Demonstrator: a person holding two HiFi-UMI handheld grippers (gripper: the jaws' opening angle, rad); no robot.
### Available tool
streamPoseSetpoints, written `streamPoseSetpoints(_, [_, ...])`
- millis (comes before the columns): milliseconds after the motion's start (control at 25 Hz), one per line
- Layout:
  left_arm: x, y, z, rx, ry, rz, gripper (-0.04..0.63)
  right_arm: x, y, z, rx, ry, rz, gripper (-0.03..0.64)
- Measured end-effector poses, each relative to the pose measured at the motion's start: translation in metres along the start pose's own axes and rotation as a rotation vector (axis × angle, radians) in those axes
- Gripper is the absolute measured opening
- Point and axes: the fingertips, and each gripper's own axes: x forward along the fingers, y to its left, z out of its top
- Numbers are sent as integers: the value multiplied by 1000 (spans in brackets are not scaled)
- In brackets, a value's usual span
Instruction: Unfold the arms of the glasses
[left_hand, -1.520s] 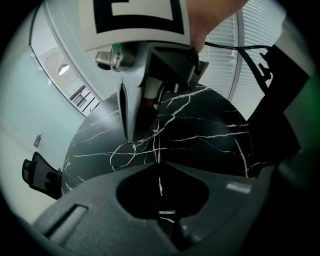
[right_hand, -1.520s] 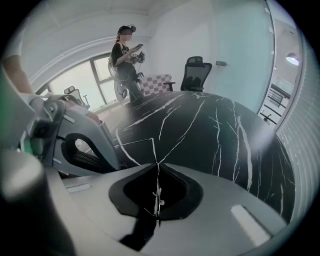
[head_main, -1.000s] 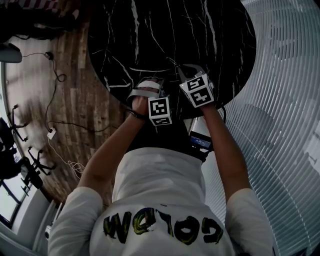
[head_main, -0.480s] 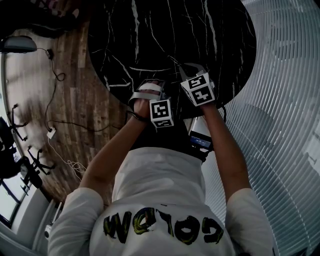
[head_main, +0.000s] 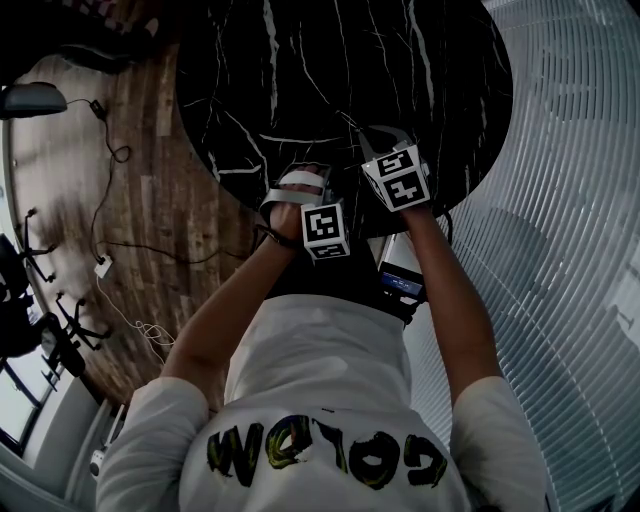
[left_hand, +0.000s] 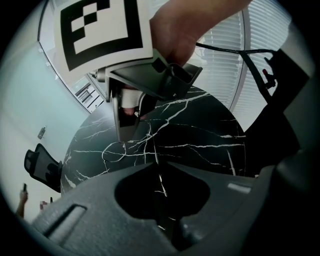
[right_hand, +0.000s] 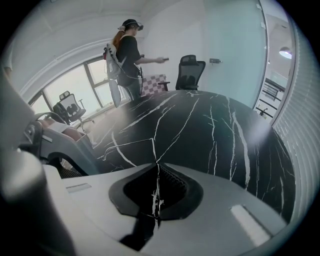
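The glasses show only as thin wire on the black marble table (head_main: 330, 70). In the right gripper view one wire arm (right_hand: 130, 143) runs left from a corner just ahead of the jaw tips. My right gripper (right_hand: 156, 163) is shut on the glasses at that corner, near the table's near edge (head_main: 380, 138). My left gripper (head_main: 298, 172) sits close to its left. Its jaws (left_hand: 156, 164) are opening, with a narrow slit between them. A fine wire (left_hand: 154, 150) runs into that slit. The lenses cannot be made out.
A person with a headset (right_hand: 127, 55) stands beyond the far side of the table, beside an office chair (right_hand: 192, 72). Left of the table lies wood floor with cables (head_main: 120, 200). A ribbed white wall (head_main: 560, 200) curves along the right.
The left gripper has drawn back slightly toward the person's body. The right gripper has stayed where it was.
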Motion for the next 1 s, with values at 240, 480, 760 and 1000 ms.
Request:
streamPoseSetpoints(240, [-1,-4,2,-11,-3,-1,29,-1,0,1,8,2,-7,15])
streamPoseSetpoints(480, [-2,-11,5,-27,-5,-9,32,-2,0,-2,13,7,-10,15])
streamPoseSetpoints(760, [-4,-16,9,-39,-7,-10,37,-3,1,-2,23,9,-14,14])
streamPoseSetpoints(1000, [-2,-19,10,-36,5,-2,41,-4,1,-4,29,15,-16,14])
